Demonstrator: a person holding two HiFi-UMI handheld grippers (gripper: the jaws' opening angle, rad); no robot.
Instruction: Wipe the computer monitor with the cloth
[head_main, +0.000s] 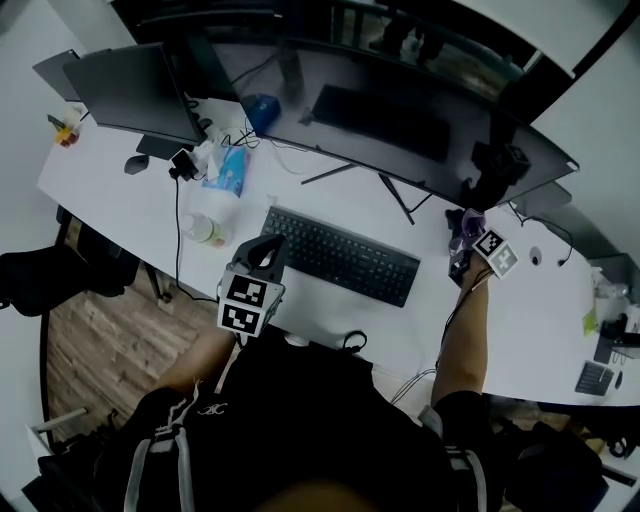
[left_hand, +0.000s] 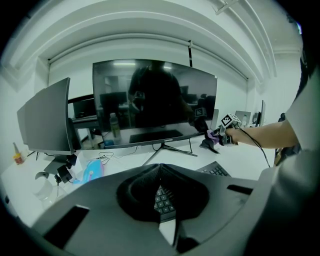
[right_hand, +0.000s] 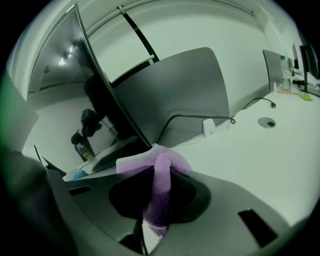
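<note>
My right gripper (head_main: 466, 238) pinches the cloth (right_hand: 160, 185) in its fingers (right_hand: 197, 192), just off the monitor (head_main: 400, 110)'s right end; the screen runs leftward. The left gripper (left_hand: 160, 170), fingers pressed together, sits farther away.

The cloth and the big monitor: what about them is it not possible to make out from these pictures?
- Whether the cloth touches the monitor: both are too small and dark in the head view, and the right gripper view sees the monitor nearly edge-on, behind the cloth.
- Dust or marks on the monitor: the left gripper view shows only dark glass with reflections.
- The cloth's full size: it is bunched between the jaws of the right gripper.
</note>
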